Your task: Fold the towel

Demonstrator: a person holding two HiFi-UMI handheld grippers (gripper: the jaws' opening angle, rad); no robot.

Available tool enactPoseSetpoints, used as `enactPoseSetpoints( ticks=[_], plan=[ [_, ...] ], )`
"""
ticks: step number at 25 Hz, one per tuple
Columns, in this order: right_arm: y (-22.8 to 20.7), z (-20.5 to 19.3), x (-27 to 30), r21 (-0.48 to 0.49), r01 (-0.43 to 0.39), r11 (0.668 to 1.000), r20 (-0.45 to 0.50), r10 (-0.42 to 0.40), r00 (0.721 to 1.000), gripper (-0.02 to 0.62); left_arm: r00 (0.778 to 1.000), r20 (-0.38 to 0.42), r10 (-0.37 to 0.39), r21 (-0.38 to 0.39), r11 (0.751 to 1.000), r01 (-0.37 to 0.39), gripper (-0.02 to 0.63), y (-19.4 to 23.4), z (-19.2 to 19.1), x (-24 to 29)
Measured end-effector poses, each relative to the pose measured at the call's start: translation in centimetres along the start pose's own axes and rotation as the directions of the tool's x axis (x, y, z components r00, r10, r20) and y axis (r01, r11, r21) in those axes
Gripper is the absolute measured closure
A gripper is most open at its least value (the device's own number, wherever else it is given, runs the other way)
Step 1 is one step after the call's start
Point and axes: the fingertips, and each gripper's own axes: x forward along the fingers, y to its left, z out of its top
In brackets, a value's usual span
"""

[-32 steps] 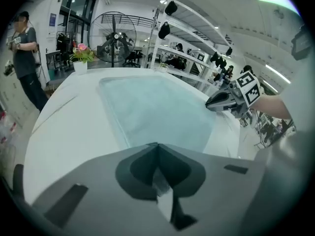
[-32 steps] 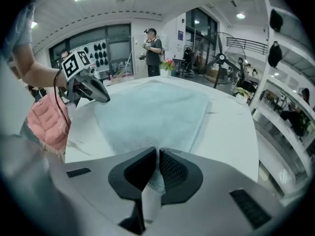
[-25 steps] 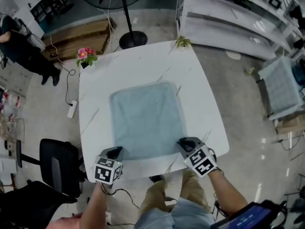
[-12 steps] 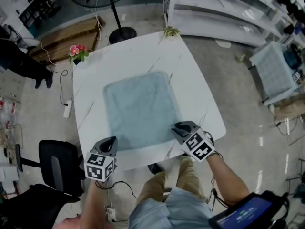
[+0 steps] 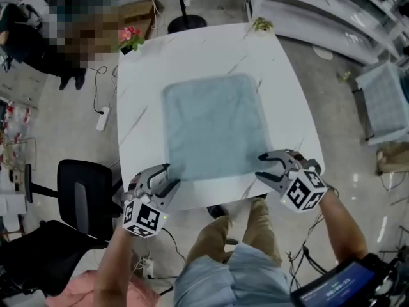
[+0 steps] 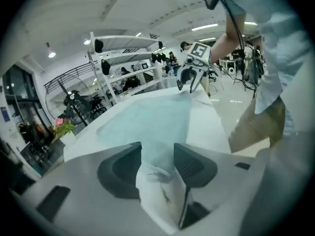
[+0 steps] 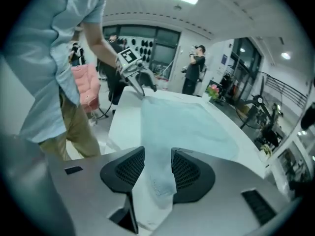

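Observation:
A light blue towel (image 5: 214,126) lies spread flat on the white marble-look table (image 5: 140,94). My left gripper (image 5: 172,175) is at the towel's near left corner, my right gripper (image 5: 259,167) at its near right corner. Both sets of jaws have just been opening. In the left gripper view, the corner of the towel (image 6: 147,122) hangs loose between the parted jaws of the left gripper (image 6: 157,154). The right gripper view shows the same: the towel (image 7: 182,127) runs through the gap of the right gripper (image 7: 157,151), and neither pad presses on it.
A pink flower pot (image 5: 131,37) and a small green plant (image 5: 261,24) stand at the table's far corners. A black chair (image 5: 80,184) is left of the table, with white shelving (image 5: 332,11) at the far right. A person stands at the far left.
Both grippers have rolled and lifted a little at the towel's near corners. Their jaws, shut a second ago, now stand apart.

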Motion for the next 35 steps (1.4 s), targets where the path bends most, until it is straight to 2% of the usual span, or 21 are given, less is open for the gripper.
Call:
enactPoseSetpoints(
  ticks=[3,7,11,14,17,21,22,23,28,31,35],
  plan=[
    [0.7,-0.8,0.4,-0.113,-0.055,0.992,-0.05,0.049,0.998,0.399,0.999,-0.023,-0.025,0.092,0.995,0.027,0.393,-0.3,-0.9,0.3],
    [1.1,-1.8,1.1,-0.2,-0.108,0.974,-0.096,0.091,0.991,0.399,0.994,-0.079,-0.081,0.186,0.978,0.095,0.396,-1.4,-2.5,0.6],
    [1.3,-3.8,1.4,-0.248,-0.142,0.958,-0.139,0.11,0.984,0.413,0.988,-0.097,-0.121,0.227,0.964,0.14,0.446,-2.1,-2.7,1.4],
    [1.4,-4.1,1.4,-0.239,-0.141,0.961,-0.124,0.113,0.986,0.426,0.986,-0.105,-0.129,0.244,0.958,0.152,0.493,-2.2,-2.8,1.7],
    [1.6,-4.2,1.5,-0.176,-0.144,0.974,-0.105,0.127,0.986,0.439,0.987,-0.097,-0.127,0.239,0.96,0.147,0.539,-2.3,-3.0,1.8],
    [1.2,-4.3,1.5,-0.029,-0.159,0.987,-0.059,0.157,0.986,0.455,0.99,-0.069,-0.124,0.197,0.971,0.135,0.551,-2.3,-3.0,1.9],
    [1.0,-4.4,1.6,-0.027,-0.143,0.989,-0.056,0.142,0.988,0.487,0.99,-0.066,-0.125,0.19,0.972,0.135,0.553,-2.4,-3.1,1.9],
    [0.9,-4.5,1.7,-0.032,-0.125,0.992,-0.056,0.123,0.991,0.552,0.99,-0.065,-0.126,0.185,0.973,0.136,0.556,-2.4,-3.2,1.9],
    [0.8,-4.8,1.4,-0.062,-0.08,0.995,-0.065,0.076,0.995,0.561,0.988,-0.076,-0.132,0.145,0.979,0.142,0.568,-2.4,-3.2,1.9],
    [0.3,-4.5,0.4,-0.039,-0.053,0.998,-0.044,0.051,0.998,0.561,0.988,-0.067,-0.137,0.096,0.985,0.143,0.577,-2.0,-2.5,1.7],
    [0.2,-3.5,-0.9,-0.013,-0.023,1.0,-0.023,0.023,0.999,0.561,0.988,-0.047,-0.144,0.074,0.986,0.147,0.577,-2.0,-1.0,0.1]
  ],
)
